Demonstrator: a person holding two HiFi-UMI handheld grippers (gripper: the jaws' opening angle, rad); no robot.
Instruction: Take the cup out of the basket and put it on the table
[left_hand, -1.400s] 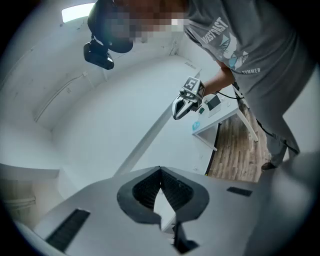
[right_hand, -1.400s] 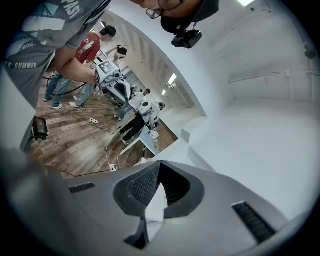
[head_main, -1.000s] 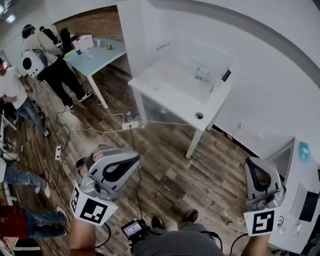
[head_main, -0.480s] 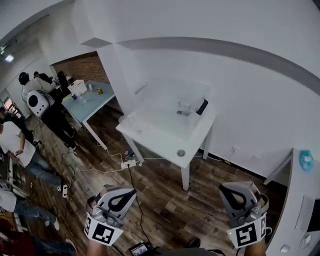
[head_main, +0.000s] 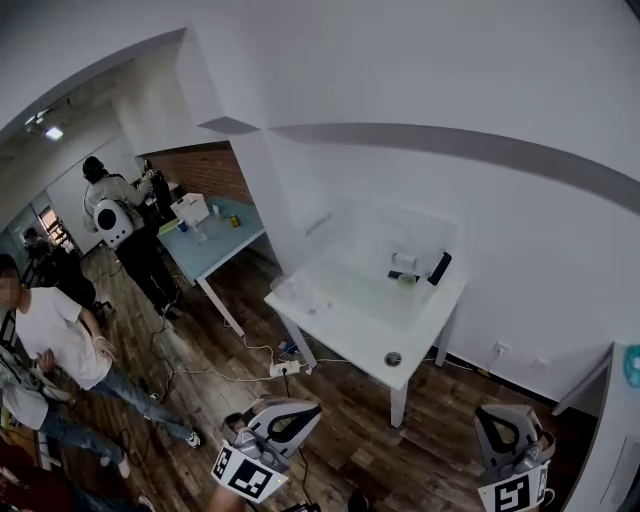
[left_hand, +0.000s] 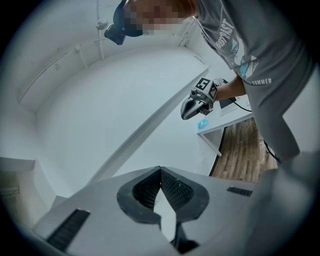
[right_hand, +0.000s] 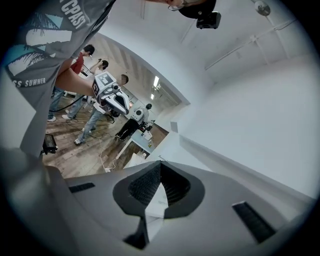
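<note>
Likely light, stiff and slick, the cup (head_main: 405, 279) seems to sit in the clear basket (head_main: 372, 232) on the table (head_main: 335, 325), though it is too small to be sure; we would pinch its rim. Left gripper (head_main: 288, 420) and right gripper (head_main: 505, 425) are clenched, empty. Since earlier they have sunk toward our view's bottom edge.

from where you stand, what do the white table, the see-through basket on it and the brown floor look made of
White table: smooth matt board, likely laminate or painted wood; even colour, no grain. See-through basket: probably clear plastic; the wall shows through its sides. Brown floor: wood or wood-look planks; grain and seams show.
</note>
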